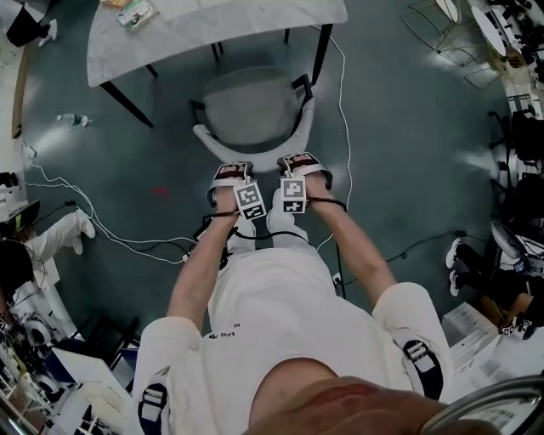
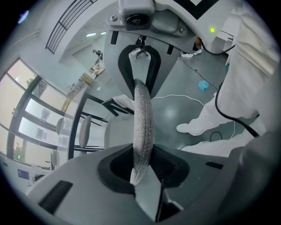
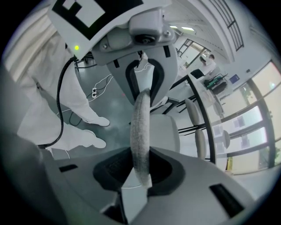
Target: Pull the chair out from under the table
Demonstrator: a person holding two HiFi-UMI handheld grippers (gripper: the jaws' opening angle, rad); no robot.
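Observation:
A grey upholstered chair (image 1: 255, 106) with a curved backrest (image 1: 255, 160) and black legs stands in front of a white table (image 1: 221, 25), its seat mostly out from under the tabletop. My left gripper (image 1: 229, 174) is shut on the top edge of the backrest, left of its middle. My right gripper (image 1: 302, 163) is shut on the same edge just to the right. In the left gripper view the grey fabric rim (image 2: 142, 132) runs up between the jaws. The right gripper view shows the rim (image 3: 141, 132) clamped likewise.
White cables (image 1: 93, 221) trail over the dark floor left of the chair, and another cable (image 1: 342, 93) runs along its right side. A bottle (image 1: 75, 120) lies on the floor at left. Other people's legs and gear crowd the right edge (image 1: 501, 263).

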